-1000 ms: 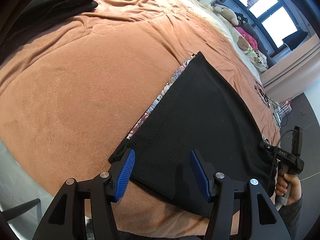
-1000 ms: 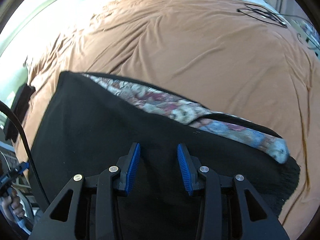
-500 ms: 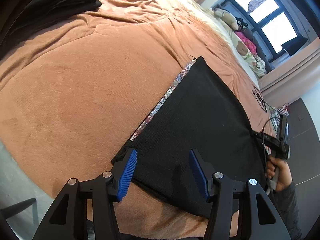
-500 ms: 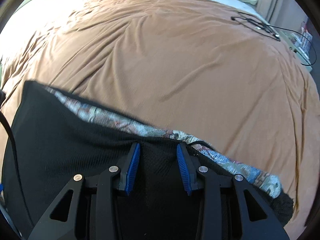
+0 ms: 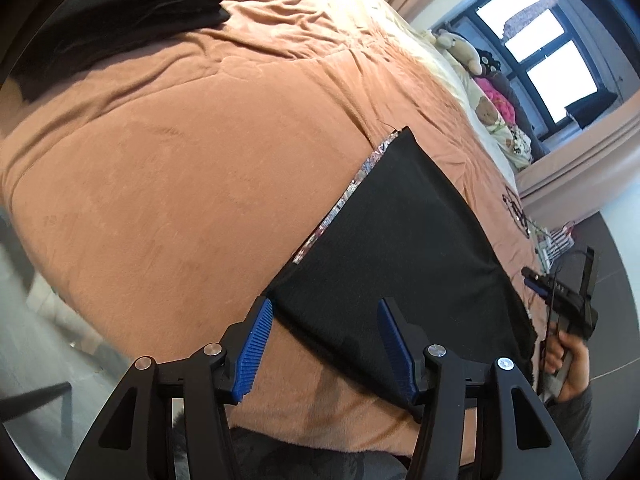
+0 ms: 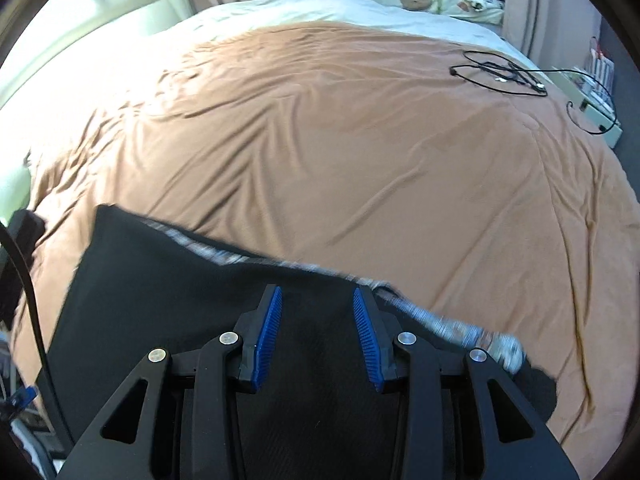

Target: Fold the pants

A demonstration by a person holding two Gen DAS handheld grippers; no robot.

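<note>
On the near edge of the bed, the black pants are seen lying folded into a flat panel on the orange blanket, with a strip of patterned lining showing along the far-left edge in the left wrist view. The left gripper is held above the near-left corner of the panel, its jaws standing wide apart with nothing clamped; whether the cloth is touched by the blue pads cannot be told. The right gripper is poised over the right part of the pants, its jaws set narrower but clearly apart, and no cloth is pinched between them.

The step in hand is judged to be the taking up of the near edge for another fold. For this to be done well, both corners should be gripped through all layers at once, so that the lining is not left behind. The two grippers should be lifted together and carried evenly toward the far edge, so that the crease is kept straight and the soft cloth is not dragged across the plush blanket. The edges should be matched before the cloth is released.

By count, one pair of pants is being worked, two grippers are present, one hand is visible, one separate pile of dark clothes is seen far left, one tangle of black cable lies far right, and several soft toys are lined up by the window
</note>
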